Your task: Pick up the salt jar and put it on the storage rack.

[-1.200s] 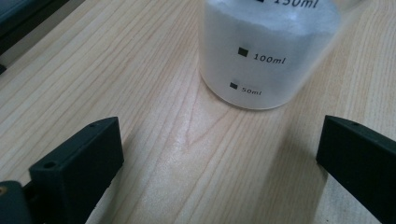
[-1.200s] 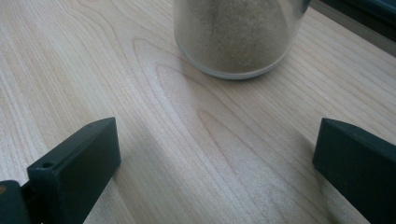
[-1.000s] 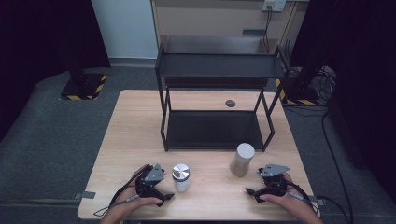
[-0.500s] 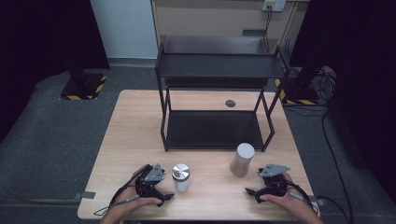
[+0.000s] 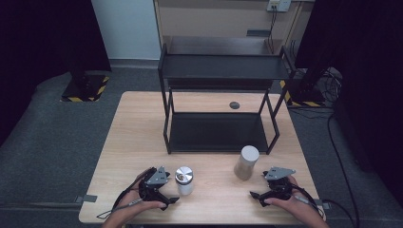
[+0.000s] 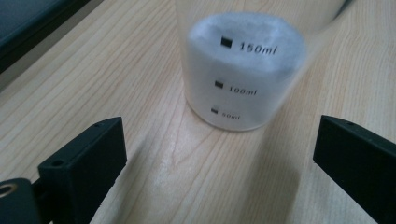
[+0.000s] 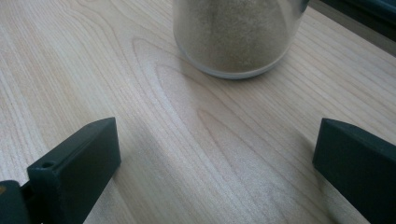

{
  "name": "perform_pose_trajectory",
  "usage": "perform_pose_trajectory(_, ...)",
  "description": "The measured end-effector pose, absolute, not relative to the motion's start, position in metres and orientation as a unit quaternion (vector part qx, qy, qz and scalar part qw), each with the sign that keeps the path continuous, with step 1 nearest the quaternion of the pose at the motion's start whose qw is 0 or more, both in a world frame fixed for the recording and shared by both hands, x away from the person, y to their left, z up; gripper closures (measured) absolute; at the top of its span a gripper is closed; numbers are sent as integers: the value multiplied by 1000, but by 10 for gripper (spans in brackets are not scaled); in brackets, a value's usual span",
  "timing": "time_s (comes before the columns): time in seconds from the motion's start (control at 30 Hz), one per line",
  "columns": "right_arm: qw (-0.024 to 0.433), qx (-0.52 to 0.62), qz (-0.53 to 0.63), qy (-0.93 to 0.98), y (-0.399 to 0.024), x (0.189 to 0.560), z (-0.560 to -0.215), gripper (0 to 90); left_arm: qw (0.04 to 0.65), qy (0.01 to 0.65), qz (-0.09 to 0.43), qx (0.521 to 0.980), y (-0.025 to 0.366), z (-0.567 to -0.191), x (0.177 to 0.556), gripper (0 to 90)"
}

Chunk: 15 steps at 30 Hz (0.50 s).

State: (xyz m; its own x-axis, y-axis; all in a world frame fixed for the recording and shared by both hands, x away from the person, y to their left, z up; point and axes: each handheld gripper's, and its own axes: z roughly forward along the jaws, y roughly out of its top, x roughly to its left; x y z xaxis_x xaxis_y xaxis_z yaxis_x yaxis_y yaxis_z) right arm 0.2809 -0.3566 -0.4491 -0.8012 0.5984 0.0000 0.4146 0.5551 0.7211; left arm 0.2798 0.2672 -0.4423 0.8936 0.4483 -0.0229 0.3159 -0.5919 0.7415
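Observation:
A clear jar of white powder (image 5: 184,180) with a silver lid stands near the table's front left. In the left gripper view that jar (image 6: 243,70) carries 50, 100 and 150 ml marks and sits just ahead of the wide-apart jaws. My left gripper (image 5: 170,199) rests open on the table beside it. A taller jar of tan powder (image 5: 246,162) with a white lid stands front right. The same jar (image 7: 238,35) lies ahead of the open right gripper (image 5: 256,197), which holds nothing.
A black two-tier metal shelf (image 5: 218,107) stands at the back middle of the wooden table (image 5: 138,123). A small dark round disc (image 5: 234,105) lies on the table behind it. Cables trail from both grippers over the front edge.

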Motion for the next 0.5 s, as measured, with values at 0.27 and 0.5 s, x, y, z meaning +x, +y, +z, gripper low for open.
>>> perform_pose_trajectory(0.27,124,290,372,873,-357,281,-449,17,417,212,84,880,263,-440,277,12)
perform_pose_trajectory(0.5,123,290,372,873,-357,281,-449,17,425,211,89,876,256,-437,275,13)
